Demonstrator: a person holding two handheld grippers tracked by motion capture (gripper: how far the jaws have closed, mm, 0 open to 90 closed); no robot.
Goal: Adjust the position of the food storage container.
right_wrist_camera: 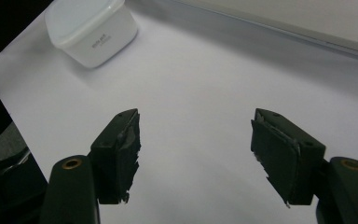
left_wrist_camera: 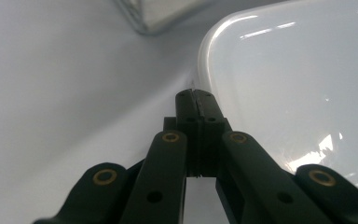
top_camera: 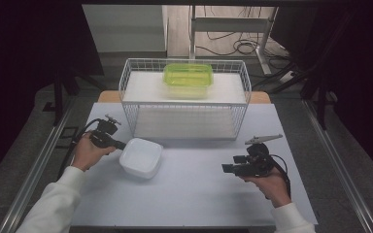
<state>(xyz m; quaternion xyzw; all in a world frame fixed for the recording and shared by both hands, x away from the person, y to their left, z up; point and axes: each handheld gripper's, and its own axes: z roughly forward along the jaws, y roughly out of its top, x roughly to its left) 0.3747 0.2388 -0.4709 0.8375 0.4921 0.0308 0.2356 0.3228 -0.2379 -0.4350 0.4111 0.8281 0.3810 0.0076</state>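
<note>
A white lidded container (top_camera: pixel 141 158) sits on the white table (top_camera: pixel 199 199), left of centre. My left gripper (top_camera: pixel 120 144) lies at the container's left edge. In the left gripper view the gripper (left_wrist_camera: pixel 196 96) has its jaws pressed together with nothing between them, and their tips touch the rim of the container (left_wrist_camera: pixel 298 79). My right gripper (top_camera: pixel 227 168) rests low over the table at the right, pointing left. It is open (right_wrist_camera: pixel 196 140) with bare table between the jaws, and the container (right_wrist_camera: pixel 91 30) stands well ahead of it.
A white wire rack (top_camera: pixel 184 104) stands at the back of the table with a translucent green lidded box (top_camera: pixel 188 75) on its upper shelf. Metal rails run along both sides of the table. Cables lie on the floor behind.
</note>
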